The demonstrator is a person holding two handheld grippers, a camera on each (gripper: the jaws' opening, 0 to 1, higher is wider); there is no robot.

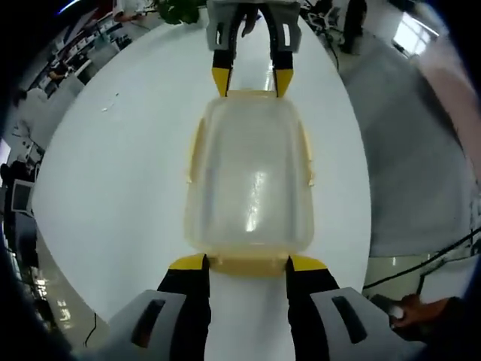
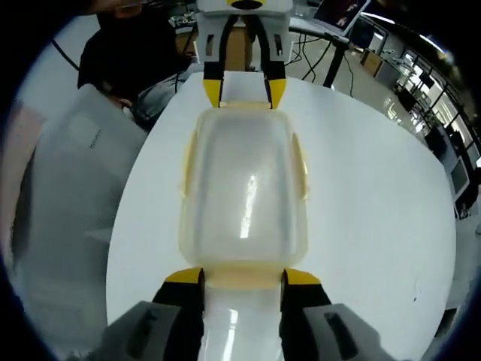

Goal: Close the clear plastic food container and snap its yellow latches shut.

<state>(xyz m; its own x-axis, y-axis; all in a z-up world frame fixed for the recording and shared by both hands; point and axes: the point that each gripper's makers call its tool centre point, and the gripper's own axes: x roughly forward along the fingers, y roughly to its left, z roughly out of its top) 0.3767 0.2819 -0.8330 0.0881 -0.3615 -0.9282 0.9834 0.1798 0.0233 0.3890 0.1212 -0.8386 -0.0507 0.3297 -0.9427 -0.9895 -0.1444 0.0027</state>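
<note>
Left gripper (image 1: 248,263) jaws spread at near end latch (image 1: 248,265) of clear plastic food container (image 1: 250,177) on white table (image 1: 113,188); right gripper (image 1: 252,81) likewise opposite. Risk: uneven pressing skids container, latch unsnapped.

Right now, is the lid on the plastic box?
Yes: the lid sits on the box, a gripper at each end; whether latches are snapped, cannot tell.

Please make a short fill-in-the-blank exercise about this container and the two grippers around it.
1. The clear container rests on a round ____ table.
2. Its latches are ____ in colour.
3. The two hand-held grippers stand at ____ ends of the container: left, right.

Missing words: white; yellow; opposite
</note>
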